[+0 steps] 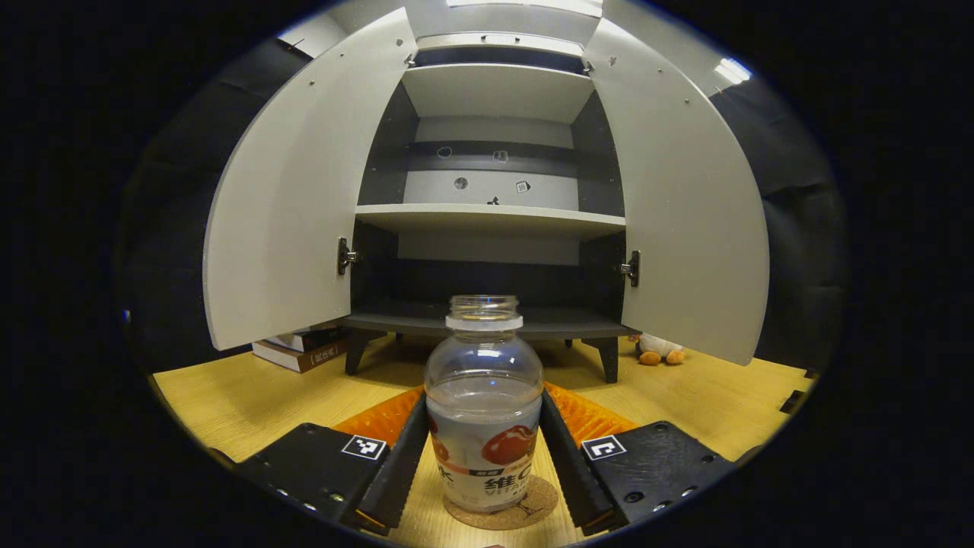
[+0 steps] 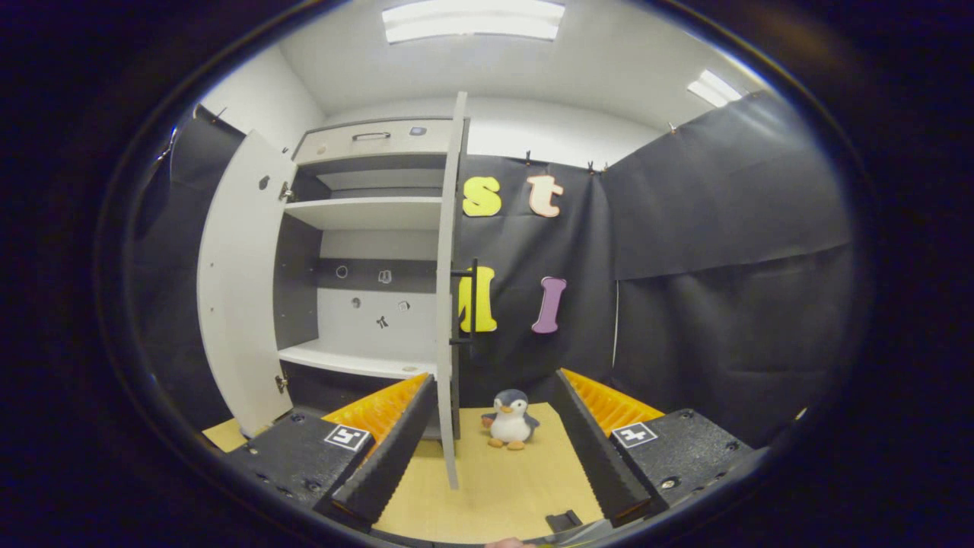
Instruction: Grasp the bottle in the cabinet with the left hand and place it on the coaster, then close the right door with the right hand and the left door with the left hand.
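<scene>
A clear, capless bottle (image 1: 484, 403) with a fruit label stands upright on a round cork coaster (image 1: 533, 508) on the wooden table. My left gripper (image 1: 483, 396) is shut on the bottle, one finger pressed against each side. Behind it the cabinet (image 1: 491, 221) has its left door (image 1: 281, 205) and right door (image 1: 685, 213) swung wide, and its shelves are bare. In the right gripper view my right gripper (image 2: 494, 377) stands open with nothing between its fingers. It faces the right door (image 2: 449, 304) edge-on, just right of the door's dark handle (image 2: 469, 301).
Stacked books (image 1: 300, 346) lie under the left door beside a cabinet leg. A penguin plush (image 2: 510, 418) sits on the table by the cabinet's right side, also seen as the plush (image 1: 658, 348) in the left gripper view. Black cloth walls close in the booth.
</scene>
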`<action>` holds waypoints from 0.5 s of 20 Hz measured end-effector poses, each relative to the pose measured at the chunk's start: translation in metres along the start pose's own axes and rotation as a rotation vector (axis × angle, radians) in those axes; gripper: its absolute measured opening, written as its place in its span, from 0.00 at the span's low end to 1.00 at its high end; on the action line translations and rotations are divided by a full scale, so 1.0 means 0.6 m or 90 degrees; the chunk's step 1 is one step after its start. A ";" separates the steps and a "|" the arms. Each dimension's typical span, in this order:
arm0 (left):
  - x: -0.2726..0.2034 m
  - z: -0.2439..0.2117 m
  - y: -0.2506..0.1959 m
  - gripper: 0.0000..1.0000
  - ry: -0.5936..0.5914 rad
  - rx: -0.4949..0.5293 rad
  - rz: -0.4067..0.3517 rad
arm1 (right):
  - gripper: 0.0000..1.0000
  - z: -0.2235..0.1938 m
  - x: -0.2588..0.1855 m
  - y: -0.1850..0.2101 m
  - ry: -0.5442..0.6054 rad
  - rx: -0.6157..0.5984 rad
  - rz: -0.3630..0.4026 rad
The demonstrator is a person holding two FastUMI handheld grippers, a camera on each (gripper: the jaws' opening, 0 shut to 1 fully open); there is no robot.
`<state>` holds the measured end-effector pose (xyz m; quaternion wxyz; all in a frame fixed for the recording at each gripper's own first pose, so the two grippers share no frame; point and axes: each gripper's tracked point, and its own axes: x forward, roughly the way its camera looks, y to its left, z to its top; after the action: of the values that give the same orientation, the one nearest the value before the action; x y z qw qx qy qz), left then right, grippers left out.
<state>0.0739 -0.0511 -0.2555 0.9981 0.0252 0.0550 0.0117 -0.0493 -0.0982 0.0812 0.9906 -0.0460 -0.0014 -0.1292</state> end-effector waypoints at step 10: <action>-0.029 0.035 -0.009 0.96 -0.035 0.006 -0.023 | 1.00 -0.011 0.011 0.027 0.006 -0.009 0.040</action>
<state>0.0589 -0.0579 -0.2330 0.9992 0.0290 0.0283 -0.0076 -0.0388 -0.0850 0.0732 0.9937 -0.0526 0.0059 -0.0985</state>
